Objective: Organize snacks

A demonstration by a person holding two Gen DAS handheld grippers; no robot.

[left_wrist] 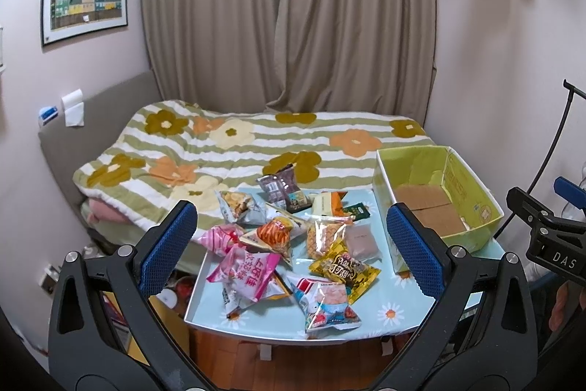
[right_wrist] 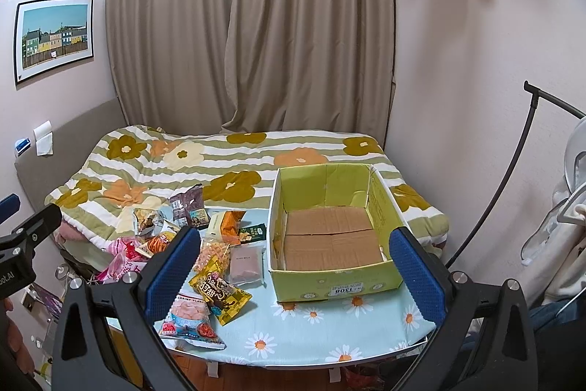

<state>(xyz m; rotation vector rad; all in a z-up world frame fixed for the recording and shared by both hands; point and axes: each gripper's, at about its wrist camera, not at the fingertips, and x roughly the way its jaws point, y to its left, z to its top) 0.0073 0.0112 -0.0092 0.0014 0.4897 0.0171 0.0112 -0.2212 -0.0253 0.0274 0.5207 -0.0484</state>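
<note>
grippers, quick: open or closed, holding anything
Left gripper: jaws open wide, holding nothing, above the snack pile.
Right gripper: jaws open wide, holding nothing, facing the empty cardboard box.

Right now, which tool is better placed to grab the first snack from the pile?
Probably left. The left tool is open and frames the snack pile; the right tool, also open, faces the empty green box.

Pink packet [right_wrist: 119,266] partly hidden behind gripper finger [right_wrist: 172,272].

Soft even indoor light, sharp focus, fisheye-bent dark corners
</note>
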